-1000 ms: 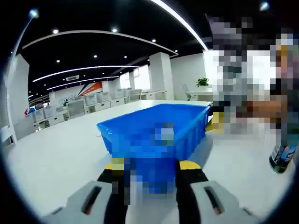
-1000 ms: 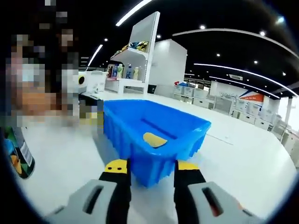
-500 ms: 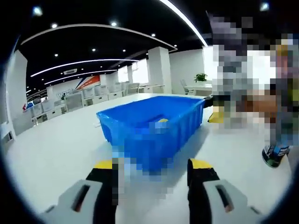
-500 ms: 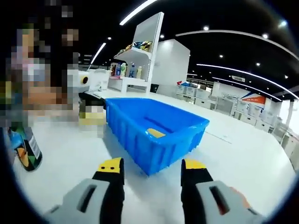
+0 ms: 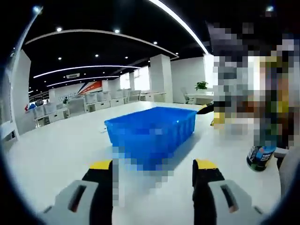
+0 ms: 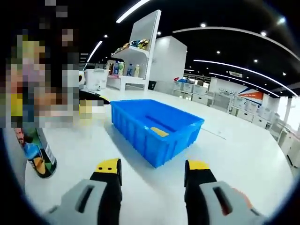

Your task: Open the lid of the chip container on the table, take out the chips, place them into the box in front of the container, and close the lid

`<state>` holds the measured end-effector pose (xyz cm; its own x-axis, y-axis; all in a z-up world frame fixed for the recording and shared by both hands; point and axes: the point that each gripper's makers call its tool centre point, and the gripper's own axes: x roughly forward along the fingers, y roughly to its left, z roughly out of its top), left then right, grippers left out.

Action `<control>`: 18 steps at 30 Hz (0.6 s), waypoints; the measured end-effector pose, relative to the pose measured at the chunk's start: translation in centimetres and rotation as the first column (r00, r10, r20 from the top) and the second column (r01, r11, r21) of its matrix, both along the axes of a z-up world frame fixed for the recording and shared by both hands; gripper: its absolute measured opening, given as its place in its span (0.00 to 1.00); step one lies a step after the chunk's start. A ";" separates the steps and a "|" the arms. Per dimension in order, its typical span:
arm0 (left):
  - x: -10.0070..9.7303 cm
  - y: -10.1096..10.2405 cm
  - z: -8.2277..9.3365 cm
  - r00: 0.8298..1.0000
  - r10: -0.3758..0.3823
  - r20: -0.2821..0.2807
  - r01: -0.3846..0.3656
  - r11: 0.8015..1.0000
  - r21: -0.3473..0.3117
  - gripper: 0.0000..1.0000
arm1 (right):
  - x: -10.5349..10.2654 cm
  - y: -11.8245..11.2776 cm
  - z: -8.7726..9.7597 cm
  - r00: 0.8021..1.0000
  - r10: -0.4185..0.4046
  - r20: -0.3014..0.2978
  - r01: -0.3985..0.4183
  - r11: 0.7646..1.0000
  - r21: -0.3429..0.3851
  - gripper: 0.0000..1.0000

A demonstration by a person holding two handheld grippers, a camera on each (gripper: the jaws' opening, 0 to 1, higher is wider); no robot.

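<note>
The blue box [image 6: 157, 131] sits in the middle of the white surface [image 6: 243, 154]. Everything else is told from that box.

In the right gripper view, a yellow chip [image 6: 158, 131] lies inside the box, on its floor. So at least one chip looks to be already in there. The chip container [image 6: 38, 154] stands upright on the surface to the left of the box, well apart from it. In the left gripper view the same can [image 5: 260, 154] stands to the right of the box. Its top is hidden by blur, so it cannot be told whether the lid is on or off.

The left gripper [image 5: 153, 174] hangs near the box, low over the surface, with its fingers spread wide and holding nothing. The right gripper [image 6: 153, 171] is near the box too, fingers spread apart and empty.

Both grippers point at the box and neither is at the can. Empty, open fingers are probably ready for the next grab, which could be the can or its lid.
</note>
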<state>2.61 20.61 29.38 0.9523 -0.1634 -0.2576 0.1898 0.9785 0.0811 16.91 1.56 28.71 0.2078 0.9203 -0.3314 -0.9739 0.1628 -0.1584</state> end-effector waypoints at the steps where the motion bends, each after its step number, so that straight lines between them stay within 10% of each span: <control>1: -0.3 0.0 -0.1 1.000 0.000 -0.005 0.000 1.000 0.011 0.69 | -0.3 -0.3 -0.1 1.000 -0.005 -0.003 0.005 1.000 -0.011 0.52; 18: -7.7 -1.7 1.3 0.999 0.046 -0.022 -0.046 0.999 0.009 0.72 | -3.5 -4.8 0.0 0.996 -0.076 -0.042 0.074 0.995 -0.060 0.56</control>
<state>-5.09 18.89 30.67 0.9527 -0.1173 -0.2803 0.1466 0.9855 0.0858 13.43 -3.26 28.69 0.2597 0.8814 -0.3946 -0.9654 0.2274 -0.1274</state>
